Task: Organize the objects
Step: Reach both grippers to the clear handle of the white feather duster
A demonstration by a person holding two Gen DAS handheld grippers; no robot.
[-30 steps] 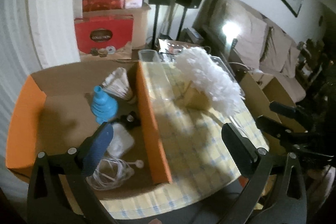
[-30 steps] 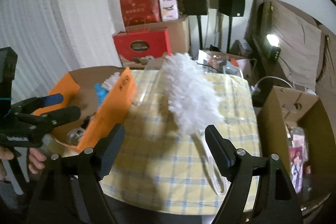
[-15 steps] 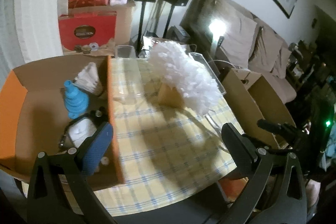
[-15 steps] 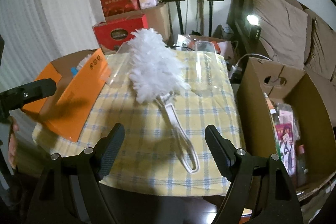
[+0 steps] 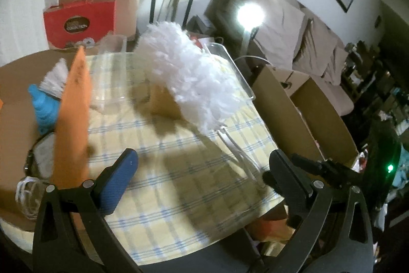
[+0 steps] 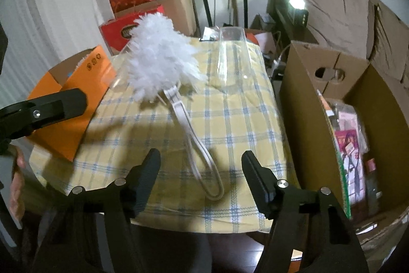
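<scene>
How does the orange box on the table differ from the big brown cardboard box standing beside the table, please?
The orange box rests on the checked tablecloth, while the brown cardboard box stands off the table, at its right side. The orange box is orange outside and looks smaller; the brown cardboard box is plain brown and looks larger. The orange box holds a blue item and a cable; the brown one holds packaged goods. Both are open-topped cardboard.

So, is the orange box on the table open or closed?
Open: the orange box has no lid on, and a blue item shows inside.
</scene>
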